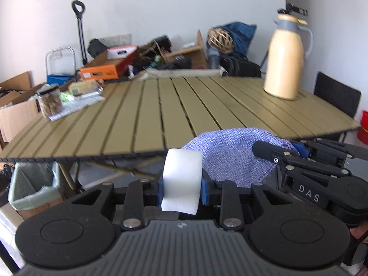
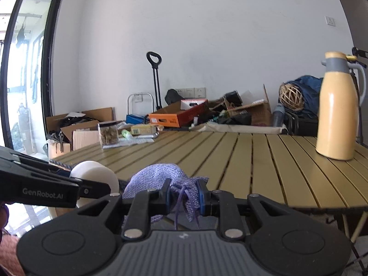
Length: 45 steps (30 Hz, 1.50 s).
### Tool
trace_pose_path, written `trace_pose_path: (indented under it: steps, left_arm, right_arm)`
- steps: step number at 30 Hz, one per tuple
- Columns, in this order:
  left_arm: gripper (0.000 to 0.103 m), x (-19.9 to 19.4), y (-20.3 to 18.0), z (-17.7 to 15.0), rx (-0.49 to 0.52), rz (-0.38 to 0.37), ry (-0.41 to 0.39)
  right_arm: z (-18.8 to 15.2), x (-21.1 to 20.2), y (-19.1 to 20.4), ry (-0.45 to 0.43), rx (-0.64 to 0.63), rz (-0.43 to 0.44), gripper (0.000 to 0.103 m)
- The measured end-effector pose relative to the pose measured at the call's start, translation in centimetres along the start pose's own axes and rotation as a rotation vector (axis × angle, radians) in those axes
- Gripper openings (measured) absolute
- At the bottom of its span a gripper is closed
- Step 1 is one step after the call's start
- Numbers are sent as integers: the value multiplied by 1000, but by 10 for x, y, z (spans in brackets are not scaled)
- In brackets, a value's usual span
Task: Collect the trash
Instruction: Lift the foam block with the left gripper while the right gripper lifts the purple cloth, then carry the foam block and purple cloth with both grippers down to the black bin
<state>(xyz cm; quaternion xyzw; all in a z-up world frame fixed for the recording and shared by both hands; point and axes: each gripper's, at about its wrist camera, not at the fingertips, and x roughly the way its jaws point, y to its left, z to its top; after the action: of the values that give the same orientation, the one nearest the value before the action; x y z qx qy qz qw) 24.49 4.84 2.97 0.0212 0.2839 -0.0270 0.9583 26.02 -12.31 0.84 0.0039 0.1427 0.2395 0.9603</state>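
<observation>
- My left gripper [image 1: 182, 187] is closed on a white foam piece [image 1: 181, 179]. The 2 blue pads squeeze it from both sides.
- The foam piece sticks up between the fingers. It is in the air, in front of the near edge of the desk [image 1: 184, 115].
- My right gripper [image 2: 184, 195] is closed on a purple cloth bag [image 2: 158, 179]. It pinches the bunched neck of the bag, where the strings [image 2: 180, 204] hang down.
- The round part of the bag puffs out past the fingers. It is also in the air, by the near edge of the desk.
- The 2 grippers are close together. In the left view, the right gripper and the bag are just to the right of the foam piece. In the right view, the foam piece is just to the left of the bag.
- A tall yellow jug [image 1: 285, 59] with a gray top stands on the far right side of the desk.
- A clear jar [image 1: 48, 101] with a black lid stands on the far left corner, on top of some papers [image 1: 76, 105].
- A bin with a light green bag [image 1: 30, 184] sits on the floor under the left side of the desk.
- Boxes and other stuff are piled along the wall behind the desk. An orange box [image 1: 101, 72] is in that pile.
</observation>
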Motion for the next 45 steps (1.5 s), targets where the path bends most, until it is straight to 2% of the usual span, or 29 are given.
trace_pose_path:
  steps: [11, 20, 26, 33, 38, 45]
  left_arm:
    - [30, 24, -31, -50, 27, -63, 135]
    - [30, 55, -43, -75, 27, -69, 243]
    - [30, 81, -39, -91, 10, -59, 333]
    - [30, 104, -28, -105, -23, -45, 406]
    - [30, 110, -22, -109, -46, -21, 433]
    - [30, 117, -11, -105, -91, 14, 491]
  right_arm:
    - [-59, -28, -26, 117, 28, -72, 21]
    - [-93, -34, -52, 195, 49, -141, 21]
    - [-107, -28, -72, 244, 75, -202, 21]
    - [-119, -20, -98, 301, 123, -315, 21]
    - [-124, -14, -117, 325, 148, -402, 21]
    - [-124, -9, -138, 334, 184, -451, 21]
